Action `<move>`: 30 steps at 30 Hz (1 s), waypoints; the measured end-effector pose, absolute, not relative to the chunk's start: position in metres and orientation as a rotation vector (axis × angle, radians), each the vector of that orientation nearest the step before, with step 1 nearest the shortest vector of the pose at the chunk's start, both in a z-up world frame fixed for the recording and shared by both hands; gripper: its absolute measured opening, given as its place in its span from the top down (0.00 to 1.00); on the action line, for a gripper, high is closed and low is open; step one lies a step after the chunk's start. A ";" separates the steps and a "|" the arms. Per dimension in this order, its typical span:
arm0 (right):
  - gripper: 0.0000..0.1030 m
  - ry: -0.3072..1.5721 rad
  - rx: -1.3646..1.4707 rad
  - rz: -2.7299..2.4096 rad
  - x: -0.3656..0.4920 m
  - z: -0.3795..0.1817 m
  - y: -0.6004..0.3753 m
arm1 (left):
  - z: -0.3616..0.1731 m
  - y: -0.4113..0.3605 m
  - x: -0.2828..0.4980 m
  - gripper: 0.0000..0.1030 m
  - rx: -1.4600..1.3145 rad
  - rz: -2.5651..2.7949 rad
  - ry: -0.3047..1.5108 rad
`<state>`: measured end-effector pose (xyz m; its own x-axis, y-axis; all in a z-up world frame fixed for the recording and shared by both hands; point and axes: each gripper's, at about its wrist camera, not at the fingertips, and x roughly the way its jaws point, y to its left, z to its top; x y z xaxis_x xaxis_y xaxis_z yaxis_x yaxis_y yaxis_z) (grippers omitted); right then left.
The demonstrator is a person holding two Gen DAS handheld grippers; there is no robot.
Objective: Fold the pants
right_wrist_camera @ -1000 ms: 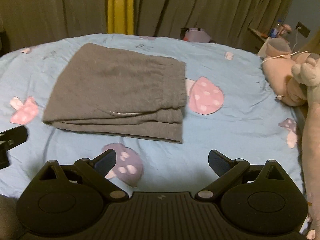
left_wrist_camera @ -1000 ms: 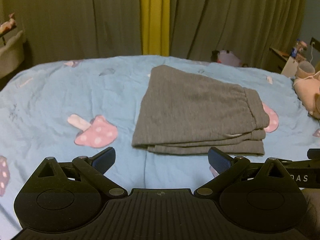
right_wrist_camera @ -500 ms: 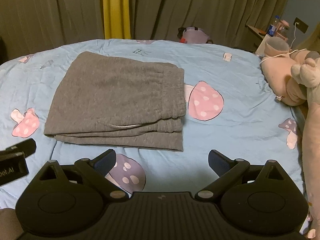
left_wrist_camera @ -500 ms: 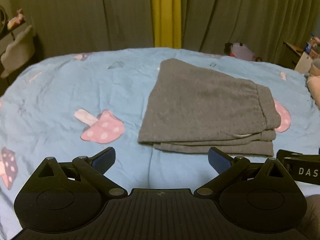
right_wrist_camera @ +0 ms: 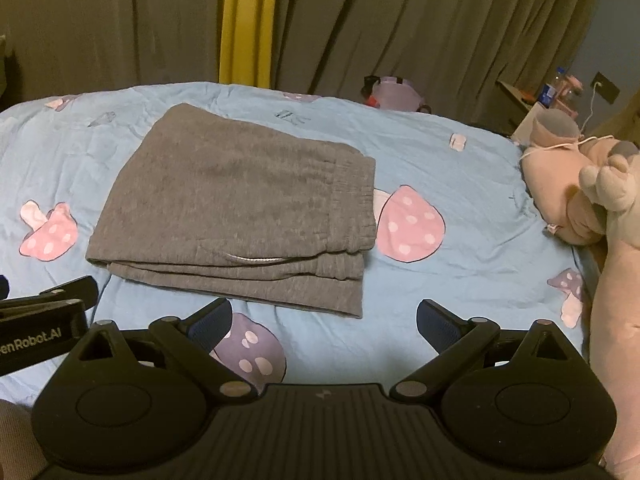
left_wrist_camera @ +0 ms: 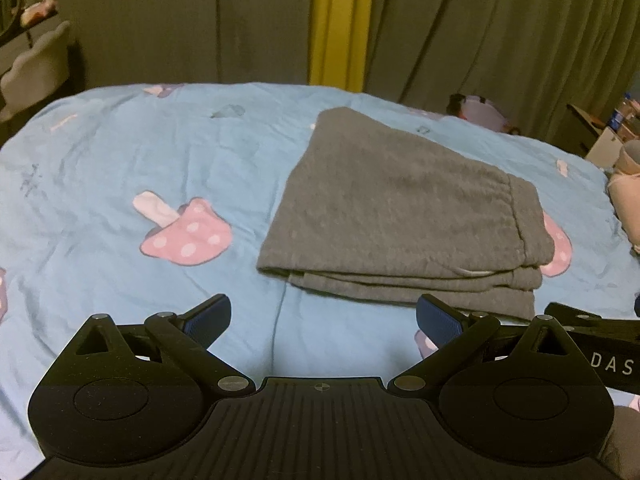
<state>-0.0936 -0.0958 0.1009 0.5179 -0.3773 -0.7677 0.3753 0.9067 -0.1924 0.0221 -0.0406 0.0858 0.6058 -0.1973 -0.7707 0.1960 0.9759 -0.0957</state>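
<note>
Lying folded, pants (left_wrist_camera: pixel 400 212) sit beyond both released grippers, left gripper (left_wrist_camera: pixel 323 320), right gripper (right_wrist_camera: pixel 324 320).

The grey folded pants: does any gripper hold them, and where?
Nothing is held. The grey folded pants lie free; left gripper and right gripper are open.

The bed (left_wrist_camera: pixel 140 168) wears a light blue cover printed with pink and purple mushrooms. Folded grey pants (right_wrist_camera: pixel 240 208) lie flat on it. Plush toys (right_wrist_camera: pixel 580 200) rest at its right edge.
</note>
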 end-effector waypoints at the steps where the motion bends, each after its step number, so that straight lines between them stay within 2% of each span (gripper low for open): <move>1: 0.04 0.919 -0.004 -0.455 -0.093 0.100 -0.095 | 0.085 -0.040 0.022 0.00 -0.001 -0.229 0.894; 30: 0.04 0.934 0.024 -0.466 -0.092 0.093 -0.101 | 0.080 -0.036 0.023 0.00 -0.058 -0.257 0.911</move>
